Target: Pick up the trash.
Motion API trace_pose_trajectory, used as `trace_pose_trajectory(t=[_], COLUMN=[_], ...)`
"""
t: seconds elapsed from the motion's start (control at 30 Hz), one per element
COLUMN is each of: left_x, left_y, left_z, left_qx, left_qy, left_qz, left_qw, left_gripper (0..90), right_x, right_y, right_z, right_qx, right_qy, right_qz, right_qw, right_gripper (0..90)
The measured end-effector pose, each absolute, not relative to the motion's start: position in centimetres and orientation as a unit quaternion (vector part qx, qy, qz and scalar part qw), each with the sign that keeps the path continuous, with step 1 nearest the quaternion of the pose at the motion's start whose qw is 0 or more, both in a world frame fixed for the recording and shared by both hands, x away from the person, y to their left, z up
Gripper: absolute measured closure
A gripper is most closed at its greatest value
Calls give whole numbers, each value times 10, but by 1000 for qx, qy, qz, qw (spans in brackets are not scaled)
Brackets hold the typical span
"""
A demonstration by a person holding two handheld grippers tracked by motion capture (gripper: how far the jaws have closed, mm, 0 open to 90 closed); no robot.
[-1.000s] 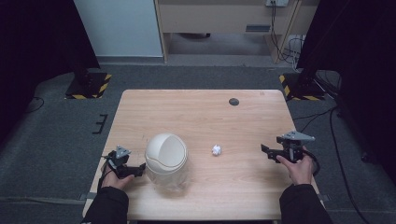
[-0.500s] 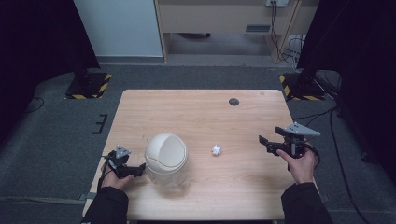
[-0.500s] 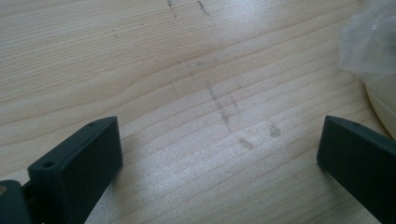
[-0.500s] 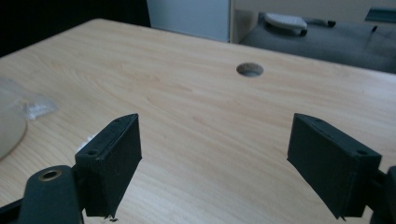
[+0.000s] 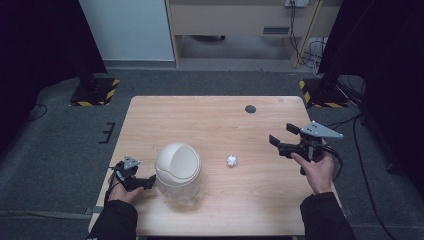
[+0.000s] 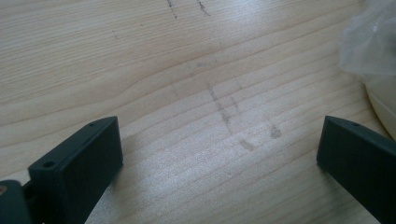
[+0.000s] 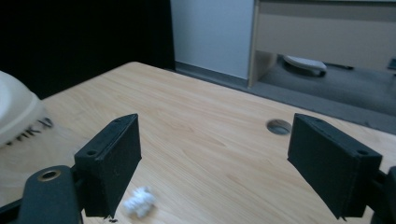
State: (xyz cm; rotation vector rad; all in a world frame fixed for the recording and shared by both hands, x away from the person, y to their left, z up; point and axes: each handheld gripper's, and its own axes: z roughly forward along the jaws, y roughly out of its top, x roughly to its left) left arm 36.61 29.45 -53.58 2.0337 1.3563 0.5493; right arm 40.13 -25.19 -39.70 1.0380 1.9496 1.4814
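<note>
The paper ball [image 5: 231, 160] looked light and soft; the wide-open right claw [image 5: 281, 139] should pinch its middle gently. The left claw [image 5: 149, 182] was open beside the bin [image 5: 178, 170].

From above our side of the table [image 5: 215, 120] we look forward and down, taking in the whole top and the floor beyond. Our left gripper view sits low and very close to the wood, facing down between its jaws, with the edge of the white bin [image 6: 380, 100] at right. Our right gripper view rides higher, looking level across the table toward the far wall. It shares the paper ball [image 7: 139, 201] and the bin with the high view.
</note>
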Motion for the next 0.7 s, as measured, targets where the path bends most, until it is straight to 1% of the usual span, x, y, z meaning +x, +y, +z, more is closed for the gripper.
trace_pose_trajectory(t=[0.33,0.6,0.7], left_x=[367,368,368], left_y=[296,296,296], left_z=[-536,-536,-536], left_qx=[765,765,765], left_qy=[523,522,522], left_qz=[211,211,211], left_qw=[312,311,311], left_gripper=[0,0,0], right_x=[405,406,406], right_y=[-198,-169,-150], right_z=[-370,-359,-355], right_qx=[318,297,285], right_qy=[731,736,737], right_qz=[560,570,581], right_qw=[224,210,194], right_gripper=[165,165,170])
